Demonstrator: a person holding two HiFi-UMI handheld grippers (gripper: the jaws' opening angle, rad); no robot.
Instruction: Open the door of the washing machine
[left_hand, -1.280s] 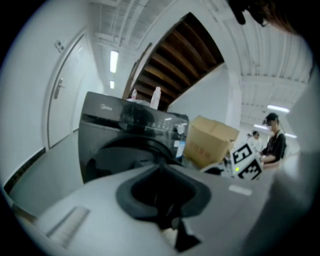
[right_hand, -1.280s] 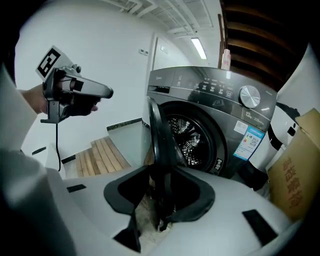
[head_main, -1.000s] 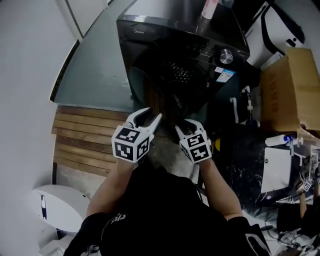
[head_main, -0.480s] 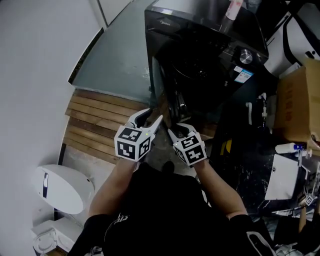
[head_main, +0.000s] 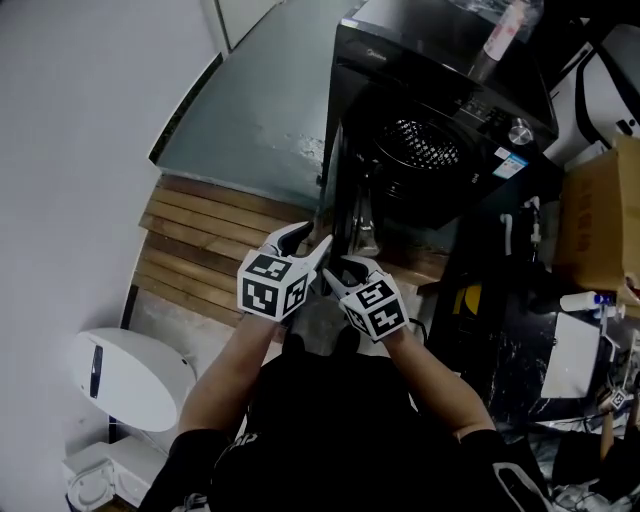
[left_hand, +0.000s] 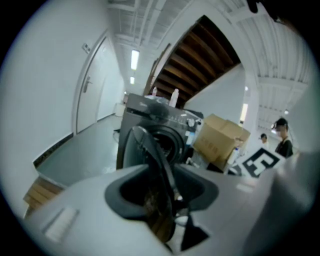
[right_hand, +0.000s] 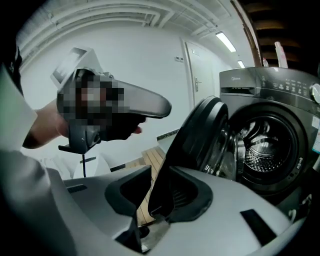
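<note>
The dark washing machine (head_main: 440, 60) stands at the upper right with its round door (head_main: 352, 215) swung out and the steel drum (head_main: 425, 150) showing. Both grippers sit at the door's outer rim. My left gripper (head_main: 305, 243) is open, its jaws just closing slightly; in the left gripper view the door (left_hand: 150, 155) runs edge-on through the gap. My right gripper (head_main: 337, 272) has its jaws just opening, and the door's rim (right_hand: 200, 130) passes between them, close to the right pad. The drum (right_hand: 265, 145) shows beyond it. The left gripper (right_hand: 150, 102) also appears in the right gripper view.
A wooden slat platform (head_main: 210, 250) lies left of the machine, with a white rounded appliance (head_main: 130, 375) below it. A cardboard box (head_main: 605, 220) and cluttered items crowd the right side. A bottle (head_main: 500, 40) stands on the machine. People (left_hand: 282, 137) stand far behind.
The door has swung further out and the drum has come into sight. Both grippers have moved back with the door's rim and drawn closer together.
</note>
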